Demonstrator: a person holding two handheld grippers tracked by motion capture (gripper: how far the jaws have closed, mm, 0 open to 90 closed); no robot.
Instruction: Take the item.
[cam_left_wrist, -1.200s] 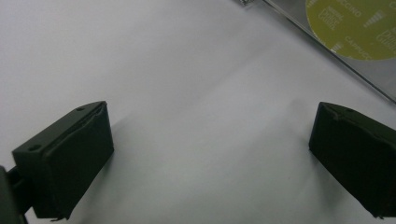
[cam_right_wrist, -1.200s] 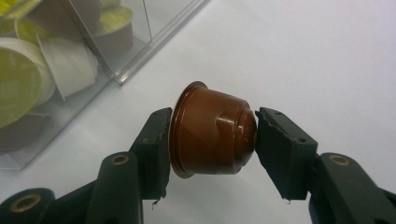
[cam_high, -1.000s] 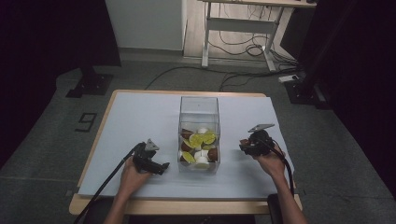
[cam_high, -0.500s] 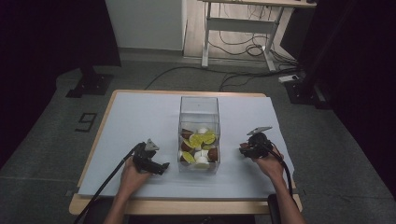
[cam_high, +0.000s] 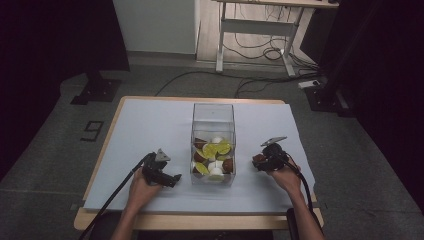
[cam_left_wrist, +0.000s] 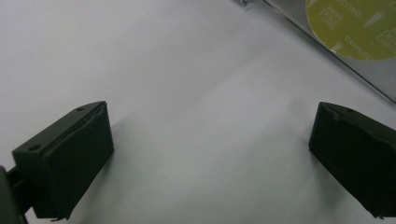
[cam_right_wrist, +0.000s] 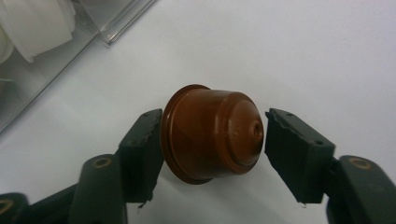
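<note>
Nearest the person, the left claw (cam_high: 161, 172) is resting low on the white-covered surface (cam_high: 150, 130), its two black pads spread wide in the left gripper view with bare white sheet between them. Across from it, the right claw (cam_right_wrist: 212, 140) is lying on the same sheet, and a brown coffee capsule (cam_right_wrist: 212, 135) is sitting on its side between its pads: the capsule's wide rim is touching the left pad (cam_right_wrist: 142, 151) in the right gripper view, while a thin gap is showing between its domed end and the other pad, so the jaws, which have just been opening, are standing loose around it and no longer pinching. In the high view the capsule (cam_high: 258, 160) is showing as a small brown shape at the claw's tip, just beside the right wall of the clear box (cam_high: 213, 112). Between the two claws, that box is standing upright and holding a heap of green, white and brown capsules (cam_high: 212, 157) in its near end.
</note>
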